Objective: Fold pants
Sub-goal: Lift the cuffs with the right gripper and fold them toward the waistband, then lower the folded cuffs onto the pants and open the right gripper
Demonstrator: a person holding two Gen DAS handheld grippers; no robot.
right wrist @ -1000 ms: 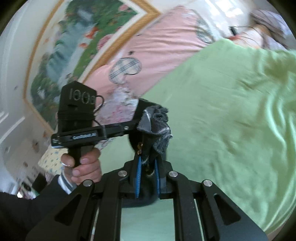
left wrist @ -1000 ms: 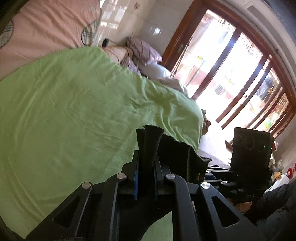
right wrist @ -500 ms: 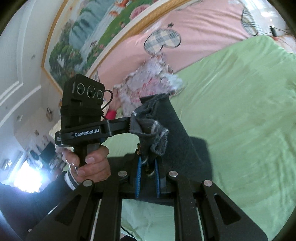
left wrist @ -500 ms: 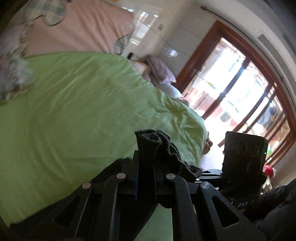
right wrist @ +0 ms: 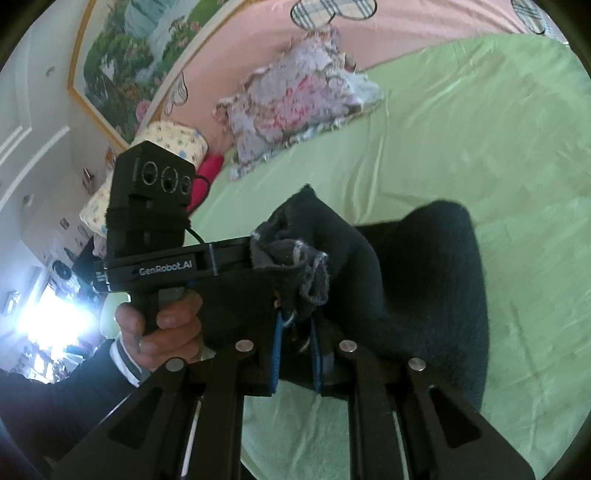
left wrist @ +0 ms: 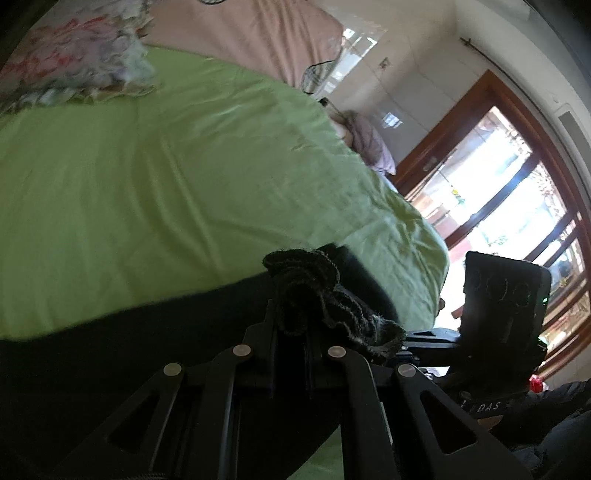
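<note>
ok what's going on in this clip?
A person is folding dark pants over a bed with a green sheet. Each hand holds a gripper, and both the left gripper and the right gripper are shut on a bunched edge of the fabric. The rest of the pants drapes down onto the sheet. A floral pillow lies near the headboard.

A smooth light-green bedsheet is covering the mattress. The soft black pants are showing a frayed grey-and-white edge where they bunch. A frilled cushion is wearing a pale blue print with pink and red flowers. The salmon-pink padded headboard is carrying heart patches in tan-and-black plaid. A gold-framed painting is showing green foliage. The matte black right gripper is showing blue finger pads. The window frame is glowing reddish-brown.
</note>
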